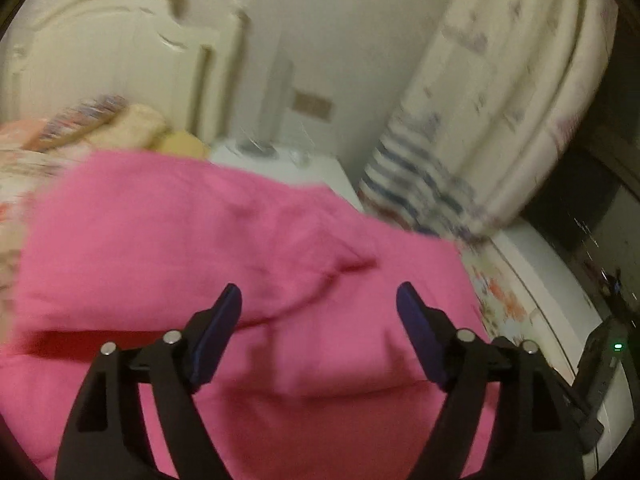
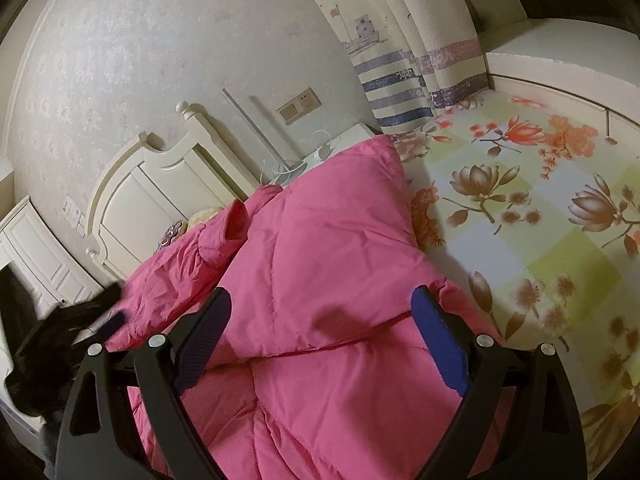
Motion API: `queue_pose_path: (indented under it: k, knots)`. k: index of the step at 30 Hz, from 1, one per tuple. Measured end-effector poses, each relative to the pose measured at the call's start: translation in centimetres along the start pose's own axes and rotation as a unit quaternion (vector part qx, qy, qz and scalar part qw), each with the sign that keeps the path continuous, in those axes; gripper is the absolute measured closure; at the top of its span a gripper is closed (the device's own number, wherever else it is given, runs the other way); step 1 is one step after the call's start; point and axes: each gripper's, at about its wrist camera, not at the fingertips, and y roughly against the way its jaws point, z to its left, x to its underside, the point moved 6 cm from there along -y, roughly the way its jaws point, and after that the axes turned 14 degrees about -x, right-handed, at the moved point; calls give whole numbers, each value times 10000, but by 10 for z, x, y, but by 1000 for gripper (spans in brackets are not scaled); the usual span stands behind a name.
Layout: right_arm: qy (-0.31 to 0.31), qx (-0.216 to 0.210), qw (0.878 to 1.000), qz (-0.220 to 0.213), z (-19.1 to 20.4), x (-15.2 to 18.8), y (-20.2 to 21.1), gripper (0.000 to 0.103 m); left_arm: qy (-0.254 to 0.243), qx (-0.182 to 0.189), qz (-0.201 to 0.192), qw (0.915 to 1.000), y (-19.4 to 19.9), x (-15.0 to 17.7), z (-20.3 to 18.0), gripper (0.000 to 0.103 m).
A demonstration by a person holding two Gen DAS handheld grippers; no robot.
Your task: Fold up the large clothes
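Observation:
A large pink quilted jacket (image 2: 320, 248) lies partly folded on the bed, one sleeve (image 2: 188, 264) lying across its left side. It fills the blurred left wrist view (image 1: 200, 240) too. My left gripper (image 1: 319, 300) is open and empty just above the pink fabric. My right gripper (image 2: 321, 312) is open and empty above a folded edge of the jacket. The left gripper also shows as a dark blur at the left edge of the right wrist view (image 2: 80, 328).
The bed has a floral sheet (image 2: 540, 208) to the right of the jacket. A cream headboard (image 2: 160, 184), a white nightstand (image 1: 304, 164) with a cable, and striped curtains (image 2: 404, 80) stand behind. Pillows (image 1: 120, 124) lie by the headboard.

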Motion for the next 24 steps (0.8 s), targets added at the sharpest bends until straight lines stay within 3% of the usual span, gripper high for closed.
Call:
queue_pose_path:
  k: [4, 7, 9, 13, 16, 18, 22, 24]
  knots:
    - [20, 4, 10000, 4, 0, 0, 0, 15, 222, -1054, -483, 9930, 49, 3, 94, 14]
    - [125, -9, 9999, 43, 4, 1, -2, 15, 171, -1889, -357, 9812, 55, 18, 152, 14]
    - [278, -8, 9996, 80, 11, 2, -3, 15, 111, -2199, -113, 9754, 52, 28, 181, 14]
    - [472, -286, 9982, 251, 32, 2, -6, 15, 215, -2219, 245, 9745, 38, 46, 203, 14]
    - [428, -842, 9936, 618, 60, 1, -16, 15, 122, -2324, 276, 9722, 30, 53, 200, 14]
    - [543, -948, 9897, 924, 78, 0, -29, 15, 103, -2429, 201, 9698, 31, 57, 199, 14]
    - [637, -1049, 9829, 1371, 101, -7, -69, 15, 572, -2420, -401, 9677, 55, 52, 209, 14]
    - [538, -1049, 9821, 1468, 102, -10, -91, 15, 1160, -2390, -825, 9605, 77, 48, 229, 12]
